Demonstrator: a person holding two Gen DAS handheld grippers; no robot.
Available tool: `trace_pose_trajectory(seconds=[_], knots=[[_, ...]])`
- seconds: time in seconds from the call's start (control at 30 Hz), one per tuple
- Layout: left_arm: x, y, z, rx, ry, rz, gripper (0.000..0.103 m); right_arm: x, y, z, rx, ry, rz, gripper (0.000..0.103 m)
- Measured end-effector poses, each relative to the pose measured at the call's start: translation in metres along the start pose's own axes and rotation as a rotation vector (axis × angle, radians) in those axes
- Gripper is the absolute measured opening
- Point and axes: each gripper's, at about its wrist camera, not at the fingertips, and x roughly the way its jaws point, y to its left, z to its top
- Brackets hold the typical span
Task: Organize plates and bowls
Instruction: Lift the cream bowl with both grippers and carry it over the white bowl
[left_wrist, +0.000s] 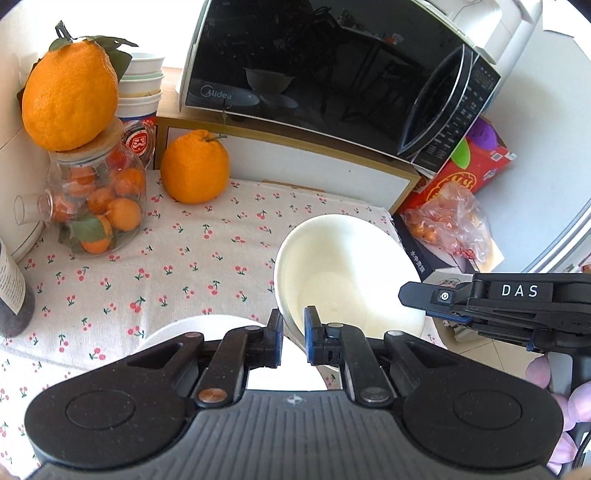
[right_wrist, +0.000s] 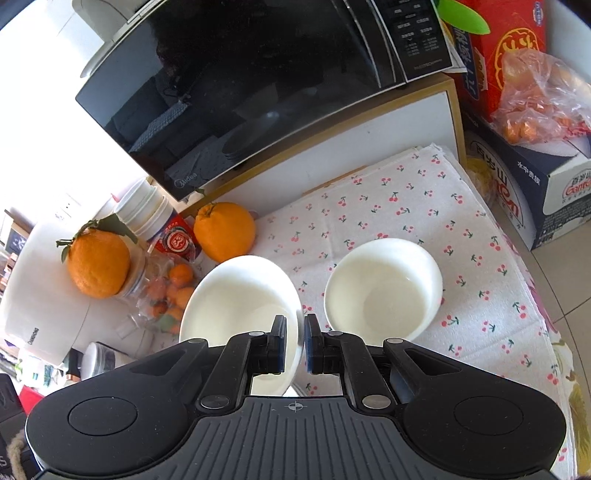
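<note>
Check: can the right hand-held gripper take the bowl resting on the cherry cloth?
Probably not yet: the right hand-held gripper is shut on another white bowl; the resting bowl itself stands unobstructed.

- I see white bowls (right_wrist: 384, 288) on a white cloth (right_wrist: 424, 221) printed with small red cherries.
- My microwave (left_wrist: 332, 74) is glossy black.
- The loose fruit (left_wrist: 195, 166) is orange.

A cherry-print cloth (right_wrist: 424, 206) covers the table, bearing a white bowl (right_wrist: 384, 288) and an orange (right_wrist: 224, 230).
</note>
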Motion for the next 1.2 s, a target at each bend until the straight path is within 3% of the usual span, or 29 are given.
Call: trace_pose_trajectory(seconds=[0.43,0.8,1.2], knots=[[0.0,-0.017,-0.034,-0.024,0.119,-0.126,0.01,-0.047,-0.032,-0.052,0.052,-0.075,-0.08,0.011],[0.01,-0.014,-0.051,-0.085,0.239,-0.211,0.012,-0.048,-0.043,-0.063,0.014,0.002,-0.151,0.012],[0.022,-0.02,-0.061,-0.058,0.317,-0.198,0.012,-0.028,-0.049,-0.073,-0.048,0.071,-0.241,0.012]])
